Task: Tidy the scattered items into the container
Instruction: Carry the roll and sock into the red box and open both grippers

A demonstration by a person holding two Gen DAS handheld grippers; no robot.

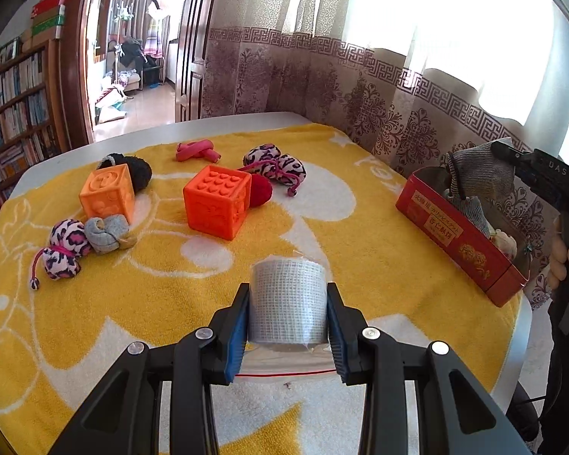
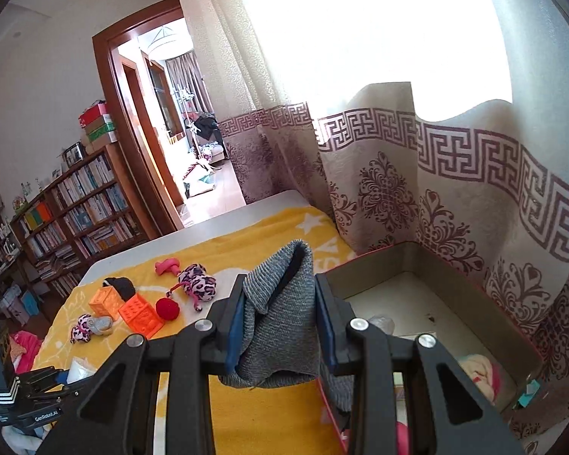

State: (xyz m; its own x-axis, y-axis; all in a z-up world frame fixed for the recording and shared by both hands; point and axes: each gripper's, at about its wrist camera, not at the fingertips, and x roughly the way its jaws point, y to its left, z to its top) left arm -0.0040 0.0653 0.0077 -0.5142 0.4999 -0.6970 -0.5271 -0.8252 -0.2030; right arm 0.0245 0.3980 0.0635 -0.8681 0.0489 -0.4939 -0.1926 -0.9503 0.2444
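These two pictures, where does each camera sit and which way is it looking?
Left wrist view: sits on the left gripper, looking forward and down across the yellow towel; its jaws clamp a white mesh roll; a hand shows at right.
Right wrist view: sits on the right gripper, facing the red box and curtain; its jaws clamp a grey sock.
Both share the towel, the orange cubes and the box.
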